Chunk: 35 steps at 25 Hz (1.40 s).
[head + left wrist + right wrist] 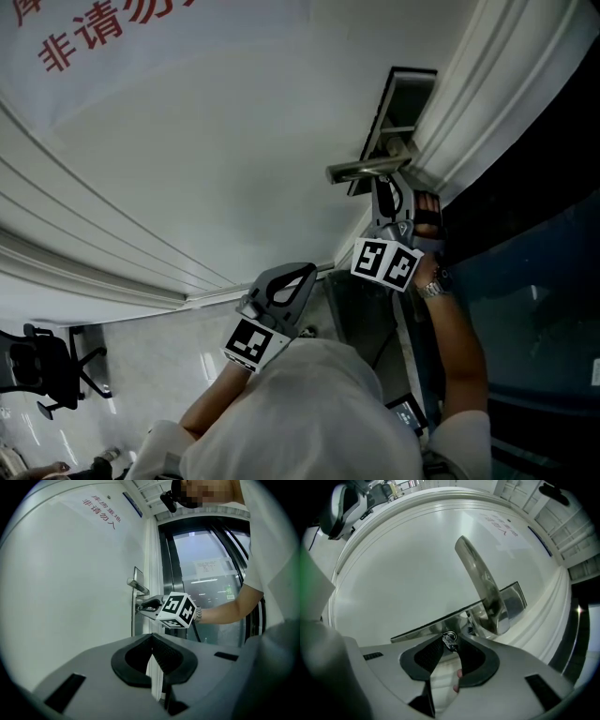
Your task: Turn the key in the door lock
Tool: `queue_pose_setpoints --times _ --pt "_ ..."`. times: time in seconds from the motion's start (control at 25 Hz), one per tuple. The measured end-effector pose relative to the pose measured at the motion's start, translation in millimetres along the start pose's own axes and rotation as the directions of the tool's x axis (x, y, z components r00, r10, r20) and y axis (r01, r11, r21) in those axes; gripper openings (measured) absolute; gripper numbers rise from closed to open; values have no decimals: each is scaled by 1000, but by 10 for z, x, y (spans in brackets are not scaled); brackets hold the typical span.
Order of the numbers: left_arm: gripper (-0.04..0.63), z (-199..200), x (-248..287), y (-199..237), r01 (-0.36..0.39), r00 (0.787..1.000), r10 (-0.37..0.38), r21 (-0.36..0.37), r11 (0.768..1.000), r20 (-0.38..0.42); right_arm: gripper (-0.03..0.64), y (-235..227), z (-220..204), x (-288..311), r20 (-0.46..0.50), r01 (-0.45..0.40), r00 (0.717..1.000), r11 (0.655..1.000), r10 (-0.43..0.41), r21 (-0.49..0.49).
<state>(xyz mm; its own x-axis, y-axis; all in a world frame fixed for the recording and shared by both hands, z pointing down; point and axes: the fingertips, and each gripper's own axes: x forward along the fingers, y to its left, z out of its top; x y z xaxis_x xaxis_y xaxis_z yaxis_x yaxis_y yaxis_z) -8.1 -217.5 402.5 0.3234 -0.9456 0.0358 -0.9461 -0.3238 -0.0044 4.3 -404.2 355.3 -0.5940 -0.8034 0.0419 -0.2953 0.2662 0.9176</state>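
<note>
A white door carries a steel lock plate with a lever handle. Just under the handle, a small dark key sticks out of the lock. My right gripper points level at the plate, its two pads shut on the key's head. The head view shows the same gripper right below the handle. My left gripper hangs back from the door, lower and to the left, with its tips together and nothing in them. From the left gripper view, the right gripper sits against the plate.
The door frame's mouldings and a dark glass panel lie to the right of the lock. A black office chair stands on the tiled floor at the lower left. Red lettering marks the door's face.
</note>
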Motion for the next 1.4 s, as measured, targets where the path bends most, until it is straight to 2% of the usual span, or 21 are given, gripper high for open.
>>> queue_pose_setpoints --times 0.2,0.32,0.48,0.64,0.76,0.8,0.92,1.0,1.04,1.12,1.24,1.4 --pt "6 -25 5 6 0 1000 0 -20 1000 -10 98 -20 0 6 -5 -12 1000 991 13 132" --pt "6 -31 17 5 3 1000 -3 -23 1000 -10 91 -40 -4 4 0 -24 1000 969 24 248" --pt "6 -37 27 20 3 1000 -3 -28 1000 -5 91 -59 -3 8 -2 -36 999 950 39 309" --pt "6 -33 38 19 5 1000 -5 -24 1000 0 81 -87 6 13 16 -78 997 888 80 453" --pt "6 -25 54 -1 10 1000 -10 -29 1000 5 9 -93 5 19 38 -90 996 836 82 542" --pt "6 -18 56 -5 13 1000 -13 -25 1000 7 9 -93 3 21 44 -95 995 815 85 571" --pt "6 -20 52 -2 14 1000 -14 -22 1000 4 9 -97 1 21 43 -94 995 792 85 604" --pt "6 -32 48 -8 13 1000 -13 -26 1000 0 9 -100 -1 21 47 -100 995 757 92 645" --pt "6 -31 50 -13 14 1000 -14 -25 1000 1 11 -105 -9 23 52 -108 994 722 99 684" --pt "6 -23 56 -22 17 1000 -17 -16 1000 6 11 -117 -40 29 71 -129 990 610 118 782" --pt "6 -18 50 -36 19 1000 -19 -14 1000 5 11 -127 -85 28 105 -148 986 386 131 911" --pt "6 -4 43 -34 17 1000 -17 -11 1000 5 11 -142 -122 32 141 -155 983 112 121 982"
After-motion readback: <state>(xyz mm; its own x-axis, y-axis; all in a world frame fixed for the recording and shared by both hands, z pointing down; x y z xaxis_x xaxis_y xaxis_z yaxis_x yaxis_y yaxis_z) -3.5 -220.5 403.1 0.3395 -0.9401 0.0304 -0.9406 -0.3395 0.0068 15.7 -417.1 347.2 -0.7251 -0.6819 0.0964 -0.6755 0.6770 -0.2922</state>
